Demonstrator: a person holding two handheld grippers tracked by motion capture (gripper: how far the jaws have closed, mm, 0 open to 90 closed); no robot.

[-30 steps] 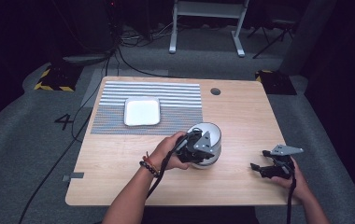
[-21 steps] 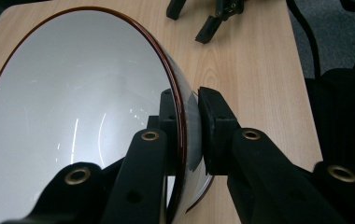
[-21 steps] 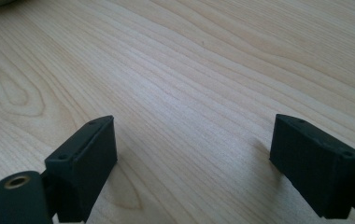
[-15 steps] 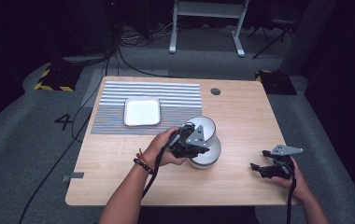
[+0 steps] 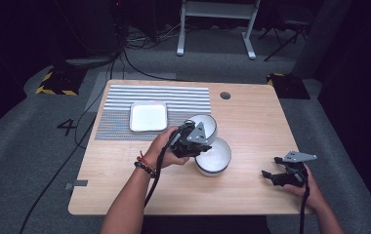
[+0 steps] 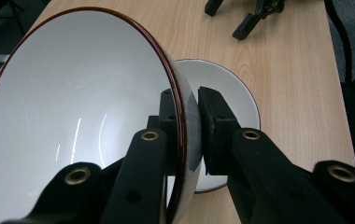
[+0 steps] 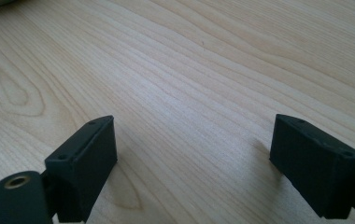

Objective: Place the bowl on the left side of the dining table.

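In the left gripper view, my left gripper (image 6: 190, 108) is shut on the rim of a white bowl with a brown edge (image 6: 73, 116). One jaw is inside the bowl and one outside. This held bowl (image 5: 204, 124) hangs tilted above the table, and the left gripper (image 5: 203, 141) grips its near side. A second white bowl (image 5: 216, 157) sits on the wood just below and to the right; its inside (image 6: 234, 91) shows behind the jaws. My right gripper (image 5: 270, 167) rests open near the front right edge. Bare wood lies between its fingers (image 7: 84, 158).
A white square plate (image 5: 148, 116) lies on a grey striped mat (image 5: 183, 95) at the table's back left. A round cable hole (image 5: 225, 95) is at the back. The right gripper (image 6: 252, 14) appears beyond the bowls in the left gripper view. Cables trail across the floor.
The left gripper has lifted the upper bowl off the lower one, carrying it up and toward the far left while tilting it. The lower bowl stays on the table. The right gripper has not moved.
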